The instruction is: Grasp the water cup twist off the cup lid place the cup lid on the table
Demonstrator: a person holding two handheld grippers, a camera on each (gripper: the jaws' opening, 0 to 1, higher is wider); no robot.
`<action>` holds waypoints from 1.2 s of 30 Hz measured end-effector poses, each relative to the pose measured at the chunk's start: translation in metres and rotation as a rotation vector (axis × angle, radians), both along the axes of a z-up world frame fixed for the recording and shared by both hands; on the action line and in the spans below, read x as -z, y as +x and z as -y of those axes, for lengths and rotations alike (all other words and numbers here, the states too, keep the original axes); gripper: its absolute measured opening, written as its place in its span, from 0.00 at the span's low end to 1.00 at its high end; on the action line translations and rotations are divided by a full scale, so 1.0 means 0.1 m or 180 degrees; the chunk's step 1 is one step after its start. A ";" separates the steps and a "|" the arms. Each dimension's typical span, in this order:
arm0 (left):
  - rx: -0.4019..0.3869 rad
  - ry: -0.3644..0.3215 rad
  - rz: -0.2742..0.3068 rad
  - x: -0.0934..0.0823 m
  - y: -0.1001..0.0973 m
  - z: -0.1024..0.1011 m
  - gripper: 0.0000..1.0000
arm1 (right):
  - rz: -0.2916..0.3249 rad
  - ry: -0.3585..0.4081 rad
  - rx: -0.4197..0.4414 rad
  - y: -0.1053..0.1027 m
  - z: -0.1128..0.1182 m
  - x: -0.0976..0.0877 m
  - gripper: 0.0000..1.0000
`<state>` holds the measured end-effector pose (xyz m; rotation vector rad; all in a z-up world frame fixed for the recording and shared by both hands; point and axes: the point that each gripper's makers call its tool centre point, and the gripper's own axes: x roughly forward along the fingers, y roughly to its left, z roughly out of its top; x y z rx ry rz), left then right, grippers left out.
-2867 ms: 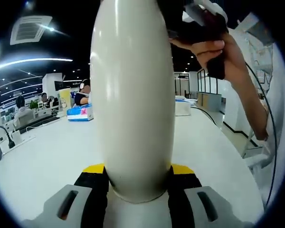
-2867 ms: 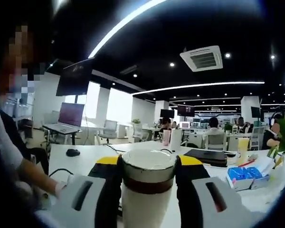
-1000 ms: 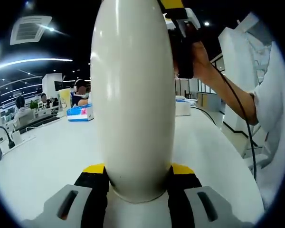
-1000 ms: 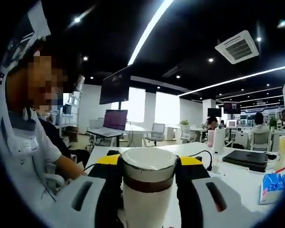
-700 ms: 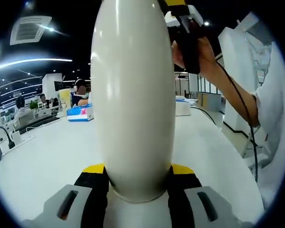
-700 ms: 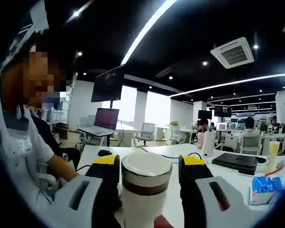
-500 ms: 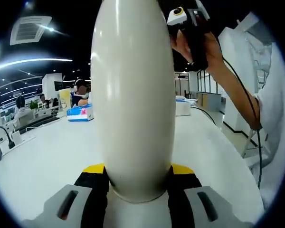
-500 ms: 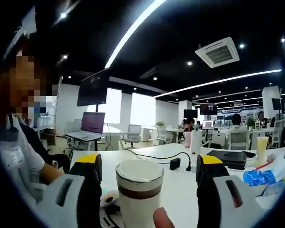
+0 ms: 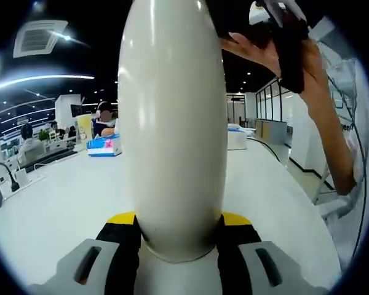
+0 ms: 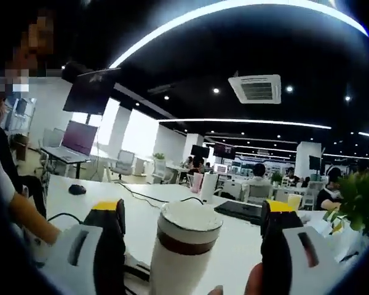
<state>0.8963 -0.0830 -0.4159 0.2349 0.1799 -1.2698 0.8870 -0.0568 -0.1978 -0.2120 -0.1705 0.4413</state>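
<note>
Two grippers at work: the left gripper [image 9: 175, 236] clamps the cup [image 9: 172, 123] body upright above the table [image 9: 61, 209]; the right gripper [image 10: 190, 243] stands spread wide, jaws apart from the lid [image 10: 190, 216] — still seated on the cup; likely a regrasp mid-twist — next, close squarely on the lid and turn.

- The left hand-held gripper [image 9: 178, 236] has its yellow-tipped black jaws pressed against either side of the water cup [image 9: 172, 123], near its base.
- The cream-white cup stands upright, tapering toward the top.
- A white bench [image 9: 61, 203] spreads out behind it.
- Upper right, a hand [image 9: 289, 58] grips a dark device beside the cup's top.
- A blue box [image 9: 103, 146] sits far back.
</note>
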 end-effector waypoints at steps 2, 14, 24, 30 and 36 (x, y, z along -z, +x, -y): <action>-0.0003 0.0002 -0.0003 0.00 0.00 0.00 0.50 | 0.0026 -0.0032 0.0038 -0.01 -0.06 0.00 0.92; -0.0010 0.0012 -0.0018 0.01 0.00 0.00 0.50 | 0.0122 -0.0363 0.0263 -0.05 -0.22 0.05 0.85; -0.0012 0.0012 -0.0022 0.00 0.00 0.00 0.50 | 0.0070 -0.0145 0.0403 0.00 -0.11 0.07 0.77; -0.0011 0.0013 -0.0024 0.00 0.00 0.00 0.50 | 0.0050 -0.0052 0.0450 -0.01 -0.07 0.04 0.82; -0.0011 0.0012 -0.0024 0.00 0.01 0.00 0.50 | 0.0132 -0.0075 0.0554 -0.02 -0.01 -0.01 0.72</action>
